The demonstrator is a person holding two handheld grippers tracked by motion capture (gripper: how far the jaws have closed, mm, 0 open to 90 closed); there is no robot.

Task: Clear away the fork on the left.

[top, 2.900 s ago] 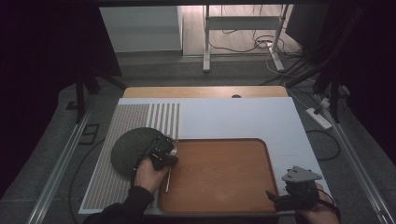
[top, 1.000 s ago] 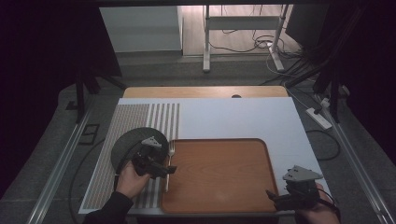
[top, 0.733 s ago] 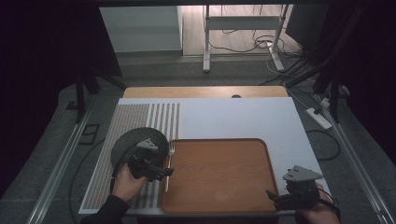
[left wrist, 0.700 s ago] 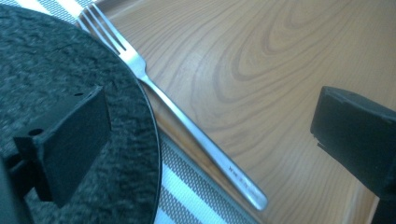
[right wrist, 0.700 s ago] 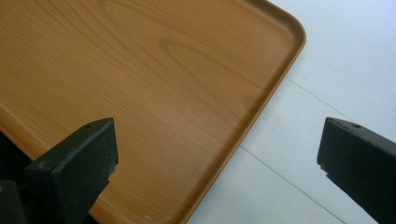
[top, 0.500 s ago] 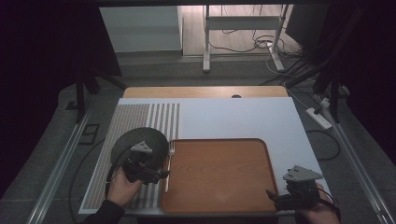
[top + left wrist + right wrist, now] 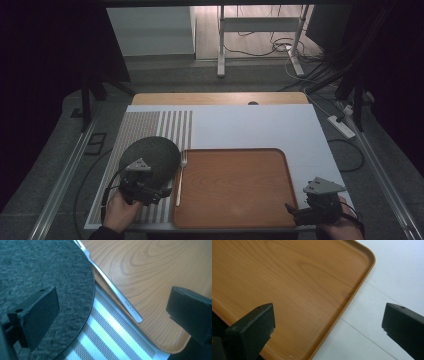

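A silver fork [image 7: 179,177] lies along the left rim of a wooden tray [image 7: 235,185], next to a dark round plate [image 7: 155,152]. My left gripper [image 7: 156,192] hovers over the plate's near edge and is open, holding nothing. In the left gripper view its left jaw is above the plate [image 7: 37,272] and its right jaw above the tray's corner [image 7: 150,270], with the fork's handle [image 7: 112,290] lying between them, farther off. My right gripper [image 7: 294,210] is open at the tray's near right corner [image 7: 287,277], holding nothing.
The plate sits on a grey-and-white striped placemat [image 7: 145,125] at the table's left. A white cover [image 7: 250,125] spreads over the far and right parts of the table. Table legs and cables stand on the floor beyond the far edge.
My left gripper has drawn back from the fork, leftward and toward the front edge, over the plate's near side. The fork stays by the tray's rim. The right gripper has not moved.
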